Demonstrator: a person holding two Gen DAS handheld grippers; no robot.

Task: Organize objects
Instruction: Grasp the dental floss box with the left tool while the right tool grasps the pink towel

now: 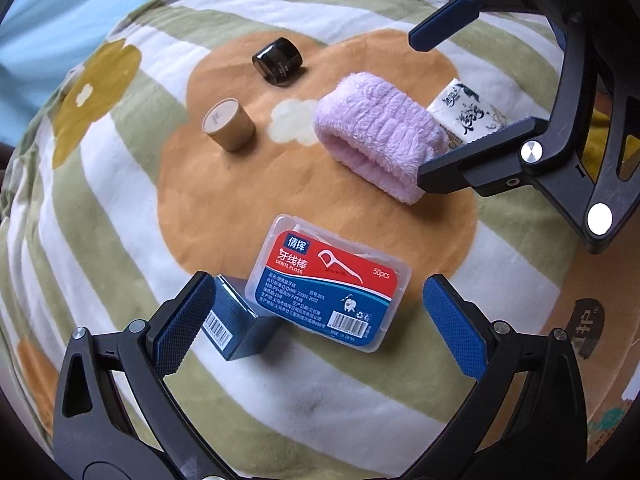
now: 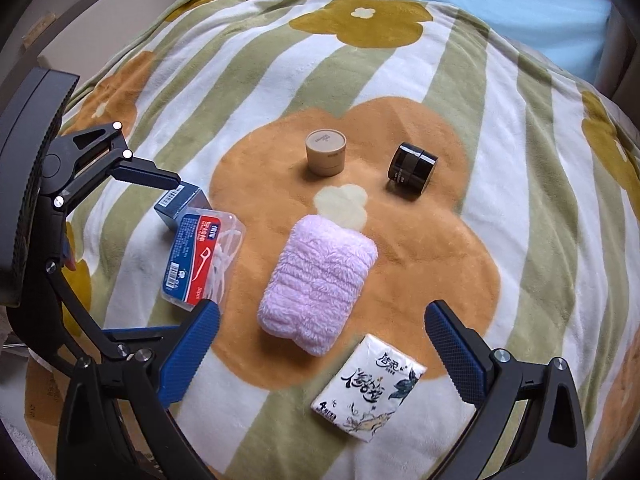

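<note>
Floss box [image 1: 329, 282]: clear plastic case with a red and blue label, lying flat on the blanket just ahead of the left gripper, between the lines of its two fingers but not touched by them.
Blue box [image 1: 234, 322]: small dark carton with a barcode, touching the floss box's left edge and pressed close to the left gripper's left pad.
Left gripper [image 1: 318, 324]: fingers spread wide, holding nothing, hovering low over the floss box and blue box.
Right gripper [image 2: 322, 350]: fingers spread wide, holding nothing; the tissue pack lies between its fingertips, untouched.
Tissue pack [image 2: 370, 390]: white pack with black brush lettering, flat on the blanket, nearest of all to the right gripper.
Headband [image 2: 318, 282]: fluffy pink roll, just beyond the tissue pack, straight ahead of the right gripper.
Tan jar [image 2: 326, 152]: upright paper-coloured cylinder with a lid, far ahead of the right gripper, beyond the headband.
Black jar [image 2: 412, 170]: glossy, tilted on the soft blanket, to the right of the tan jar, apart from it.
Blanket [image 2: 500, 128]: plush, green and white stripes with orange flowers; all things lie on it.
</note>
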